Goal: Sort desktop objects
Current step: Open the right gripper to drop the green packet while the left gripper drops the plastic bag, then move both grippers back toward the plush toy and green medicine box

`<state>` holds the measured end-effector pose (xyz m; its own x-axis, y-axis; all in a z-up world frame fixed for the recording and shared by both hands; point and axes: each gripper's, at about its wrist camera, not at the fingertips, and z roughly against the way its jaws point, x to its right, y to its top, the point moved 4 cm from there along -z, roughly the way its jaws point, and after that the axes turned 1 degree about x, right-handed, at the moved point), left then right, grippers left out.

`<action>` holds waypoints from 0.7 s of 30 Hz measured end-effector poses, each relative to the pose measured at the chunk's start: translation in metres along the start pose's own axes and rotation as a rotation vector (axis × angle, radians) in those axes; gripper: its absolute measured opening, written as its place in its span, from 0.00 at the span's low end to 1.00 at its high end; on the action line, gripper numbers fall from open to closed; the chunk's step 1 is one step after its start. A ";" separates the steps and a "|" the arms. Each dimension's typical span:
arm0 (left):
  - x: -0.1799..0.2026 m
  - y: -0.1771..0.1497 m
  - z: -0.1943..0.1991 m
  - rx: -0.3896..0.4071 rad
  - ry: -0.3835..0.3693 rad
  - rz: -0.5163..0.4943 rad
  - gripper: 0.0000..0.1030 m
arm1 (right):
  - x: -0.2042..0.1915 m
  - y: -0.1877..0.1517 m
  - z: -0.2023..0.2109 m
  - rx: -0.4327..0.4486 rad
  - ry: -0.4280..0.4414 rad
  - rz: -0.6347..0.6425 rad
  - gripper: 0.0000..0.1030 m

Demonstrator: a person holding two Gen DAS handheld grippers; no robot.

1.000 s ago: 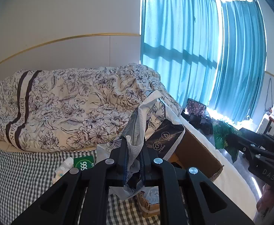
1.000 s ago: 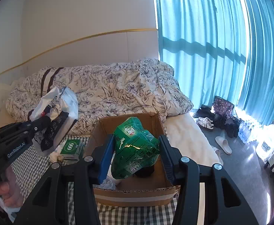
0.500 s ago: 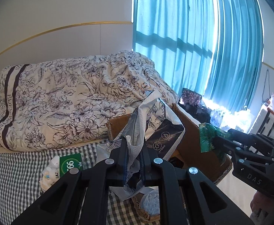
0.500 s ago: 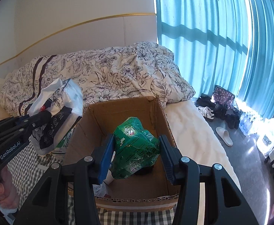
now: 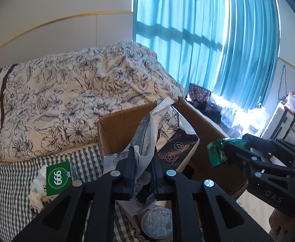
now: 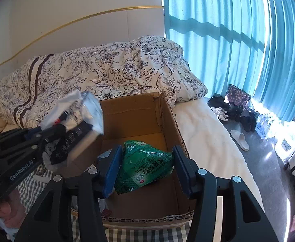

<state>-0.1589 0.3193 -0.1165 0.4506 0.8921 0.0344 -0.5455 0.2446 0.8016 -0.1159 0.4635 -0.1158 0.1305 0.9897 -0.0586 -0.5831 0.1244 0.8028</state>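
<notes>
The green packet (image 6: pixel 145 166) hung over the open cardboard box (image 6: pixel 167 109), and my right gripper (image 6: pixel 146 169) had its jaws spread to either side of it; whether they gripped it I could not tell. My left gripper (image 5: pixel 143 161) pinched a white-and-black pouch (image 5: pixel 173 133) at the box's left edge. Beside the box, a green 999 carton (image 5: pixel 59 177) lay on the checked cloth (image 5: pixel 8 183).
</notes>
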 end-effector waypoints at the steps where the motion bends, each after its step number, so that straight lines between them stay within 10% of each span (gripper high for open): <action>1: -0.001 -0.002 -0.003 -0.009 -0.002 0.005 0.20 | 0.000 0.000 0.000 0.002 -0.002 -0.003 0.50; 6: -0.004 -0.006 -0.006 -0.023 -0.011 0.027 0.49 | 0.001 0.000 -0.001 0.004 0.007 -0.016 0.54; 21: -0.009 -0.001 0.017 0.006 0.013 0.029 0.53 | -0.007 0.007 0.014 0.039 0.017 -0.025 0.70</action>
<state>-0.1505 0.3042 -0.1080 0.4254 0.9036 0.0504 -0.5544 0.2161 0.8037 -0.1097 0.4562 -0.1014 0.1306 0.9875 -0.0887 -0.5480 0.1465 0.8235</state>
